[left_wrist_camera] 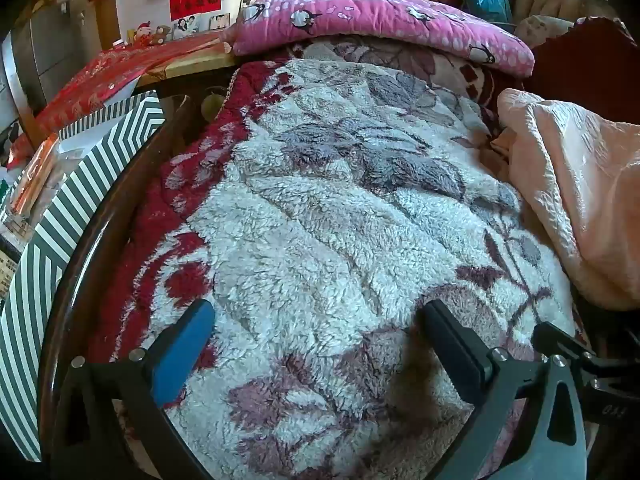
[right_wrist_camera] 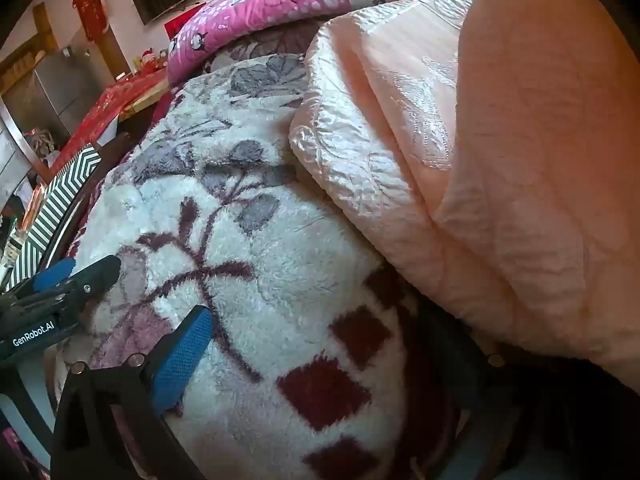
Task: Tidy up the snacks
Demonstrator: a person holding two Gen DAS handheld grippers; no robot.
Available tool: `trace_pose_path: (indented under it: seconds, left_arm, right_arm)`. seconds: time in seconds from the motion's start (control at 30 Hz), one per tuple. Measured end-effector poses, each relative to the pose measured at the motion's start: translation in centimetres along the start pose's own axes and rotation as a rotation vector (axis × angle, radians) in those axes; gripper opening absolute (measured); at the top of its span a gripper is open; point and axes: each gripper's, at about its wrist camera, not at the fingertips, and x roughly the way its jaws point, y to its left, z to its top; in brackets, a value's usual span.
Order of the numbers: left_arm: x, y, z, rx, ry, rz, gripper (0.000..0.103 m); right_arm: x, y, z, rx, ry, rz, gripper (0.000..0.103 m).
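Observation:
My left gripper is open and empty, its two fingers spread just above a fluffy white, grey and maroon flowered blanket. My right gripper is also over the blanket; its blue left finger shows, and its right finger is hidden under a peach quilted cover, so its width looks open. The left gripper shows at the left in the right wrist view. A green-and-white striped box stands at the far left, with orange snack packets beside it.
A pink penguin pillow lies at the back. The peach cover is bunched at the right. A dark curved wooden rail runs between blanket and striped box. A table with a red cloth stands at the back left.

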Motion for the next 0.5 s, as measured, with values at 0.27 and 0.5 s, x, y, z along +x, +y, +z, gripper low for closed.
trace_pose_path:
  seconds: [0.27,0.5]
  left_arm:
    - [0.01,0.01,0.0,-0.002,0.003,-0.003,0.103]
    - [0.02,0.03,-0.01,-0.003,0.003,-0.004,0.103]
  right_arm:
    - [-0.02,0.04,-0.04,0.001,0.0,0.002,0.103]
    - [-0.04,0.02,0.0,0.0,0.001,0.0,0.103]
